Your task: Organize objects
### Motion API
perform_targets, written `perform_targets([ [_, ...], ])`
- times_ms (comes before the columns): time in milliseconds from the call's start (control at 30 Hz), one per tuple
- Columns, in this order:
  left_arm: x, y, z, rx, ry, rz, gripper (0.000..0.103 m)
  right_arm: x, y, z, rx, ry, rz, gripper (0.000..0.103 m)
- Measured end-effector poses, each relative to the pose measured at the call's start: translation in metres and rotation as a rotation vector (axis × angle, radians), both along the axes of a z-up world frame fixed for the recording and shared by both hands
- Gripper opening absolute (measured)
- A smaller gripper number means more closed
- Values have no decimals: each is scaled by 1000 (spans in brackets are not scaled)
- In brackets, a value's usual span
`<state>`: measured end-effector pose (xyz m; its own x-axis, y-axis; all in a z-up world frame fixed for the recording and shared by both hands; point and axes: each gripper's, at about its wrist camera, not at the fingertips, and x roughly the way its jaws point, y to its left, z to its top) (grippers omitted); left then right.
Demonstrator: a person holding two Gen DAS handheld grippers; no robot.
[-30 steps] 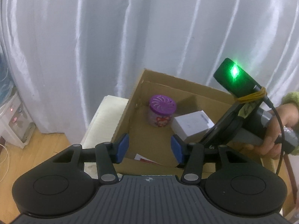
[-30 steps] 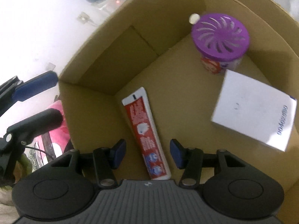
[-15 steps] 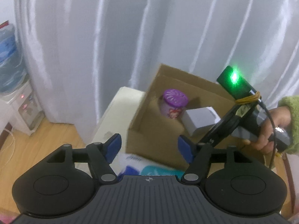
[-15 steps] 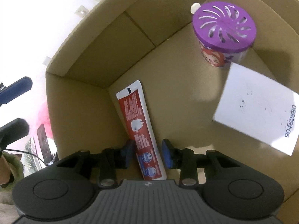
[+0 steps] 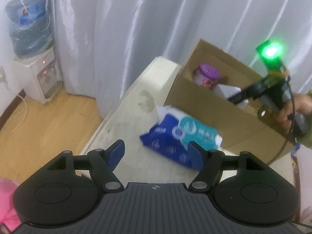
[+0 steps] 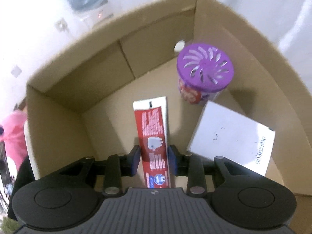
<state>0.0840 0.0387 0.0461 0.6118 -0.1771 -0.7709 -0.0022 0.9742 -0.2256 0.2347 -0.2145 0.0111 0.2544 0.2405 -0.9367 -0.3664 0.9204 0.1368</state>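
The right gripper has its blue-padded jaws closed narrow against both long edges of a flat red-and-white toothpaste carton, which points away from the camera inside an open brown cardboard box. To the right of the carton lies a white rectangular box with a printed number along one edge; whether the two touch cannot be determined. Behind it stands an upright jar with a slotted purple lid, near the far right corner of the cardboard box.

The left gripper has its jaws spread wide and holds nothing. It sits over a blue-and-teal soft tissue pack, which lies on the off-white tabletop just beside the near wall of the cardboard box. The pack's near end is hidden behind the right finger. From this view the purple-lidded jar and the white box are visible over the box wall, and the right gripper's body, with a green indicator lamp, reaches into the box.

White curtains hang behind the table. A water dispenser with a blue bottle stands on the wooden floor at left
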Motion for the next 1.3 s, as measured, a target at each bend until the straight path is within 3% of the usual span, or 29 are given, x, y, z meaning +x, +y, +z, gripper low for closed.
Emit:
perform_targets([
  [233,-24,4,8,6,-38,-2,78,-42,-28,59,86,-124,-177,46],
  [367,-34,4,11,33,-62,-9,82,-73,-55,106,196,-233,-261,61],
  [467,-41,3,11,36,-66,-15,90,-106,-60,118,292,-266,-302,72],
  [533,-45,1,10,45,-63,-19,97,-124,-56,110,356,-251,-329,78],
  [667,-50,-5,4,67,-71,-51,98,-146,-42,74,468,-166,-397,91],
  [933,-28,-11,-16,85,-71,-86,98,-132,-27,-5,610,60,-634,91],
  [1133,3,-7,-18,-30,-111,-109,98,-113,-27,-27,687,95,-716,92],
  [1300,33,-12,-29,-46,-98,-154,98,-99,-25,-41,714,114,-752,92],
])
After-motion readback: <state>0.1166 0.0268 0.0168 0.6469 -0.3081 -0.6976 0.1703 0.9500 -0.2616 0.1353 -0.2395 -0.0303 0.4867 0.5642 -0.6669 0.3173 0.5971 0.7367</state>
